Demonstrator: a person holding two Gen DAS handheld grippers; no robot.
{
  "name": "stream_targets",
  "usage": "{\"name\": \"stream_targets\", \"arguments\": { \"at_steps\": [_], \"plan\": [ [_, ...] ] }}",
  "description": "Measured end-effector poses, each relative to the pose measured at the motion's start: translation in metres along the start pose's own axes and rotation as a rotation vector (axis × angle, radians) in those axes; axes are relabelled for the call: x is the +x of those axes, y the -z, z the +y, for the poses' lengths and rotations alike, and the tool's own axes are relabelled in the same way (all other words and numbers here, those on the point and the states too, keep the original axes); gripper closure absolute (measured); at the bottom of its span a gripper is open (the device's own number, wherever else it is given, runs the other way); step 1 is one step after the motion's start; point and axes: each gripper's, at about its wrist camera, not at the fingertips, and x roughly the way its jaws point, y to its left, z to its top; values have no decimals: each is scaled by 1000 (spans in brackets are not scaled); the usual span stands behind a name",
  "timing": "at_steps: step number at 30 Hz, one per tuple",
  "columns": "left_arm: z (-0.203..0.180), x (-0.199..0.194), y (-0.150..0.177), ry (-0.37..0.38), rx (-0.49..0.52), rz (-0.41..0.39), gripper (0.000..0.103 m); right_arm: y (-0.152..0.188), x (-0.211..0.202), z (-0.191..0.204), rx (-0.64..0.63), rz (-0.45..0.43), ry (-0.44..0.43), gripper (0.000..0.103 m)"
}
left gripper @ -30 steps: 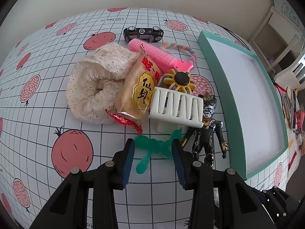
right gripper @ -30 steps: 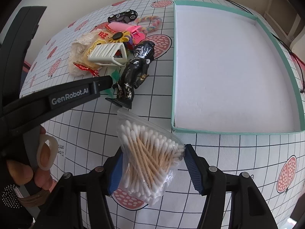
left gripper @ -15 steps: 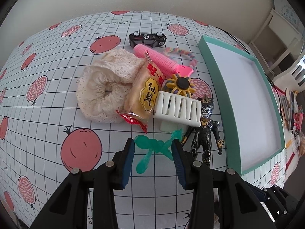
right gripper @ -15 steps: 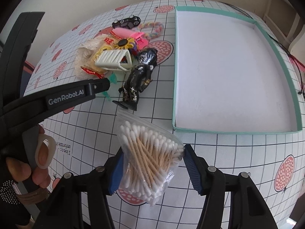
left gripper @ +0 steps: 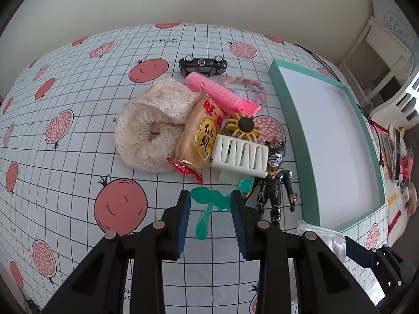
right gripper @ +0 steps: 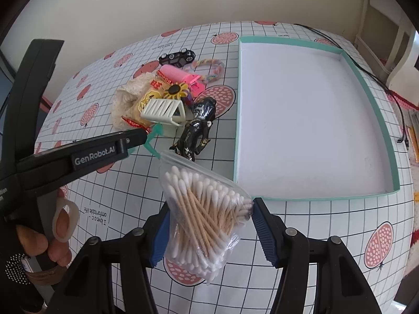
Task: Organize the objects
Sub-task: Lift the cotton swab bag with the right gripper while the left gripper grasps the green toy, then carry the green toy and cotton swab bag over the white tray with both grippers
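Observation:
In the left wrist view my left gripper (left gripper: 209,204) is shut on a green rubbery toy (left gripper: 209,200), which hangs between the blue pads above the tablecloth. The right wrist view shows that same gripper (right gripper: 141,137) from the side with the green toy (right gripper: 154,141) dangling at its tip. My right gripper (right gripper: 209,209) is shut on a clear bag of cotton swabs (right gripper: 204,209), held above the table near the front left corner of the teal tray (right gripper: 237,117). Nothing lies on the tray's white floor.
A pile sits left of the tray (left gripper: 288,120): cream lace scrunchie (left gripper: 149,133), snack packet (left gripper: 201,136), white claw clip (left gripper: 241,154), black figure (left gripper: 275,188), pink roller (left gripper: 220,94), sunflower clip (left gripper: 244,125), toy car (left gripper: 203,64), braided ring (left gripper: 251,83). A hand (right gripper: 47,240) holds the left gripper.
Both grippers have risen and pulled back from the table, so the pile and tray look smaller. The green toy and the swab bag stayed in their grips.

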Motion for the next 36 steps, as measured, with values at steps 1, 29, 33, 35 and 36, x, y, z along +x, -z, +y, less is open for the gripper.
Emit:
{"name": "stream_targets", "arguments": {
  "at_steps": [1, 29, 33, 35, 36],
  "plan": [
    [0, -1, 0, 0, 1, -3, 70, -1, -3, 0, -2, -8, 0, 42],
    [-41, -27, -24, 74, -48, -89, 70, -44, -33, -56, 129, -221, 79, 42],
    [-58, -33, -33, 103, -64, -115, 70, -56, -34, -71, 161, -225, 83, 42],
    [-66, -32, -38, 119, -67, -115, 70, -64, -36, -82, 181, -235, 95, 42],
    [-71, -32, -42, 125, -65, -119, 70, -68, -38, -86, 184, -242, 104, 42]
  ]
}}
